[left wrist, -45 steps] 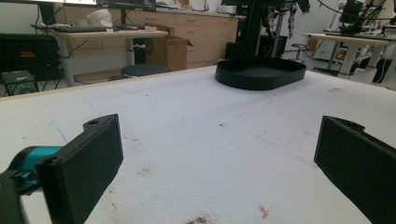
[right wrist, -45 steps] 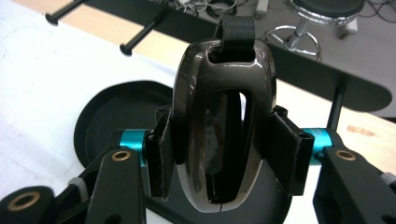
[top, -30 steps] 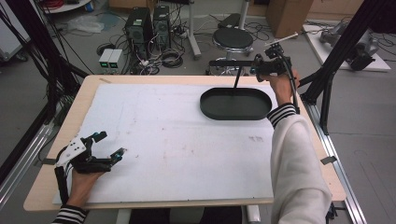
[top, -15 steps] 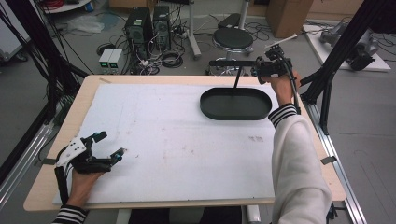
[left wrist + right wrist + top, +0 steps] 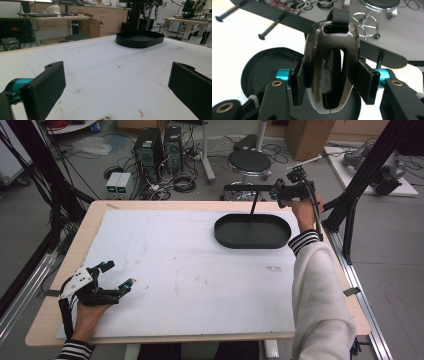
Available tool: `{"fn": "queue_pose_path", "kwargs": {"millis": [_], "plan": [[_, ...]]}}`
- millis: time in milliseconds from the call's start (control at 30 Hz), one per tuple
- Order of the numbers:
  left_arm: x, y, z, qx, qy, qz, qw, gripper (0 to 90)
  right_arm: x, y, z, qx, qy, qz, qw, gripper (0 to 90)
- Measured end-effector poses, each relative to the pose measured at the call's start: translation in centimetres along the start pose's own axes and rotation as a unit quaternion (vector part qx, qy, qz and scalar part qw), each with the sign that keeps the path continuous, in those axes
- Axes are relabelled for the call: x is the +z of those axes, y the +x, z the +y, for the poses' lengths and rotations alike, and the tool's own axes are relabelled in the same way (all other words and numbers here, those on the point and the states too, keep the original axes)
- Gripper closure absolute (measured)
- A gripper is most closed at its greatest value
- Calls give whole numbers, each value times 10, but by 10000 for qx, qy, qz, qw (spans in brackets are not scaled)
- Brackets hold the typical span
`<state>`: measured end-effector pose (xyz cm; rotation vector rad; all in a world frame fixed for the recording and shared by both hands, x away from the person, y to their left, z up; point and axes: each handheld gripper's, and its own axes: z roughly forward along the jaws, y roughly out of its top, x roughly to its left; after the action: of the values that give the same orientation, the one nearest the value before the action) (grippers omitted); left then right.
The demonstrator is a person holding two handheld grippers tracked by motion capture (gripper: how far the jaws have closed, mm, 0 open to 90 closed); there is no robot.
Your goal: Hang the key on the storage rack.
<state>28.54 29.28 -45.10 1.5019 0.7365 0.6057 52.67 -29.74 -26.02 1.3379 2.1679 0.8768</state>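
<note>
Nearby, the left gripper (image 5: 114, 276) rests at the near left of the table (image 5: 150, 210), jaws spread, nothing between them. Farther right, the right gripper (image 5: 331, 82) clamps a glossy dark key fob (image 5: 331, 72) above the black oval tray (image 5: 252, 231); lowering it in looks next.

This is a robotics lab. At 12 o'clock beyond the white-topped table (image 5: 165, 270), 2 computer towers (image 5: 157, 145) stand among tangled cables (image 5: 180, 182) beside a stool (image 5: 249, 161). Black camera-rig frames (image 5: 30, 165) rise at 9 and 3 o'clock. Workbenches (image 5: 57, 18) and cabinets (image 5: 100, 11) line the far wall.
</note>
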Motion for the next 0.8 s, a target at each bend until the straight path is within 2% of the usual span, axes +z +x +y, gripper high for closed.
{"fn": "queue_pose_path", "kwargs": {"millis": [200, 333, 433, 500, 600, 667, 800], "plan": [[0, 0, 0, -1, 5, 6, 10000, 17, 3, -1, -5, -8, 193, 26, 9998, 481], [0, 0, 0, -1, 6, 4, 10000, 17, 4, -1, -8, -9, 111, 24, 9999, 481], [0, 0, 0, -6, 7, 9, 10000, 17, 2, -2, -11, 1, 201, 60, 9998, 481], [0, 0, 0, -10, 8, 14, 10000, 17, 2, -2, -15, 4, 158, 57, 9999, 481], [0, 0, 0, -10, 5, 7, 10000, 17, 7, -5, -25, 156, 197, 151, 9996, 481], [0, 0, 0, -14, 8, 8, 10000, 17, 10, -6, -28, 221, 345, 183, 9990, 481], [0, 0, 0, -20, 10, 16, 10000, 17, 11, -5, -29, 231, 326, 202, 9990, 481]]}}
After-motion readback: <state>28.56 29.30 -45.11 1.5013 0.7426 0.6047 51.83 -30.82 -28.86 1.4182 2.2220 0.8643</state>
